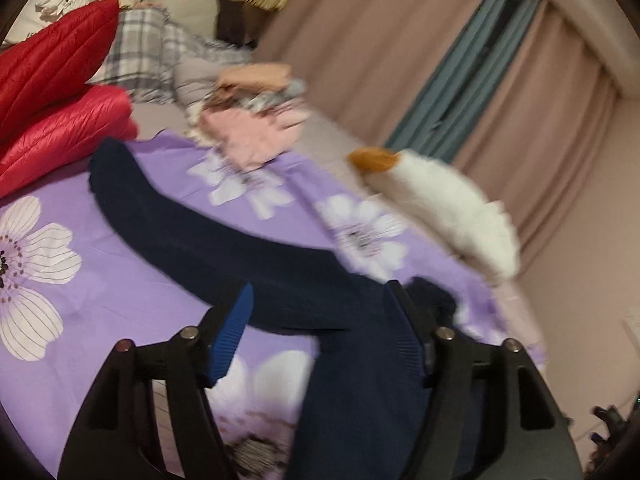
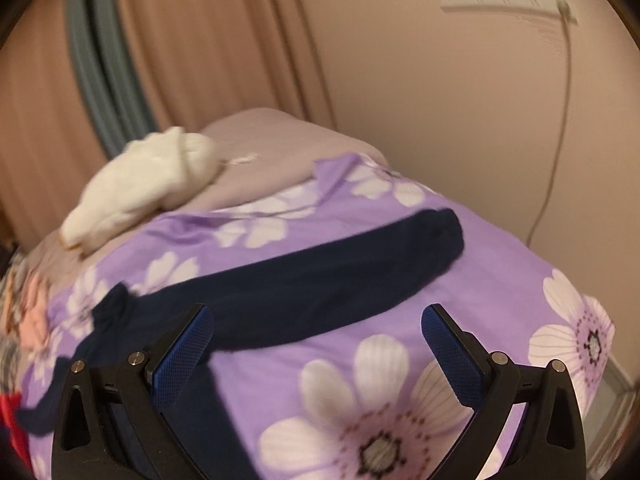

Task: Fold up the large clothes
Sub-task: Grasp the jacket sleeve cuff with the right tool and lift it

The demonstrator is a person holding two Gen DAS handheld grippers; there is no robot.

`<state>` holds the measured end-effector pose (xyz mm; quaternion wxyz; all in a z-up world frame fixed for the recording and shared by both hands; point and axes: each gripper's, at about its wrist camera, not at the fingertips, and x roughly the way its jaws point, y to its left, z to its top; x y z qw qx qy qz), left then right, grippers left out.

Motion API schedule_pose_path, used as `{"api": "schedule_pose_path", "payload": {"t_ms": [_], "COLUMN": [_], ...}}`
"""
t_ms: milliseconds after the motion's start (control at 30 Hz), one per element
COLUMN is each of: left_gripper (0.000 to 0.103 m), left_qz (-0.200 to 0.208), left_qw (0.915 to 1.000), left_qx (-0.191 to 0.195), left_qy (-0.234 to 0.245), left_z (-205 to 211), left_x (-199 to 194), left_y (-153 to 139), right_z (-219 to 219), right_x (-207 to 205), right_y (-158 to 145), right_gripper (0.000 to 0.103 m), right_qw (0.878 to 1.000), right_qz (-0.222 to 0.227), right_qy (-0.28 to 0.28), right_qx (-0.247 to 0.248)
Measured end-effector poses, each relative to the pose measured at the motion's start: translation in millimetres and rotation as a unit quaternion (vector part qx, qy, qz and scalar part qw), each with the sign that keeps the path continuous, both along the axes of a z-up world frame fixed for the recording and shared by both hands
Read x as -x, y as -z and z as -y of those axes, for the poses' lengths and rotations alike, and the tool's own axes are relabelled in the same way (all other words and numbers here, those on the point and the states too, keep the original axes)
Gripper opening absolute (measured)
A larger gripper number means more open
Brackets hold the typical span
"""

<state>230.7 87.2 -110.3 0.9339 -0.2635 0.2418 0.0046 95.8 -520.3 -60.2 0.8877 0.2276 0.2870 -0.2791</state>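
My left gripper [image 1: 320, 320] hangs over the bed, fingers [image 1: 232, 332] partly apart, blue pads showing. The navy garment [image 1: 224, 240] runs between them: dark fabric fills the gap near my right-side finger and may touch that pad, while the left pad stands clear of it over purple sheet. Not clamped from what I see. Frame is motion-blurred.

My right gripper [image 2: 316, 340] has its fingers [image 2: 182, 360] wide apart, nothing between them but the bedspread. The navy garment [image 2: 304, 288] lies just ahead of the tips as a long dark band running diagonally across the bed; its lower part passes under and beside my left finger in this view. Touching or not, cannot tell.

The garment lies on the purple floral bedspread [image 1: 120, 280], spread in a long curve, one sleeve-like arm reaching up toward the red quilted jacket [image 1: 52, 92].

Other stuff on the bed: a white plush toy [image 1: 448, 216] with an orange tip near the far edge, a pink cloth pile [image 1: 248, 132], a plaid fabric [image 1: 144, 52] behind the red jacket. Pink curtains [image 1: 400, 40] behind the bed. In the right view, a white power strip [image 2: 504, 0] on the wall with a cord hanging down.
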Motion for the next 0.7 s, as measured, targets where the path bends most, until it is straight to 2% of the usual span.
{"api": "schedule_pose_path", "payload": {"t_ms": [133,267,400,500,600,700], "left_gripper": [0.076,0.090,0.096,0.097,0.097,0.096], "left_qz": [-0.025,-0.026,-0.025,-0.033,-0.046,-0.054], "left_qw": [0.9989,0.9985,0.9971,0.9951,0.9943,0.9929], "left_qx": [0.038,0.045,0.065,0.091,0.094,0.105], "left_qy": [0.002,-0.018,-0.028,-0.023,-0.020,-0.015], "left_z": [-16,-30,-44,-49,-48,-47], "left_x": [-16,-15,-18,-23,-31,-38], "left_y": [23,32,36,45,53,62], "right_z": [38,70,91,99,107,118], "right_x": [-10,-18,-36,-46,-54,-57], "right_y": [28,51,66,74,88,107], "right_gripper": [0.103,0.103,0.103,0.103,0.103,0.103], "right_qw": [0.998,0.995,0.988,0.982,0.978,0.974], "right_qz": [-0.025,-0.016,-0.005,0.025,0.046,0.043], "right_qy": [0.033,0.041,0.037,0.038,0.031,0.050], "right_qx": [-0.048,-0.088,-0.152,-0.182,-0.203,-0.216]}}
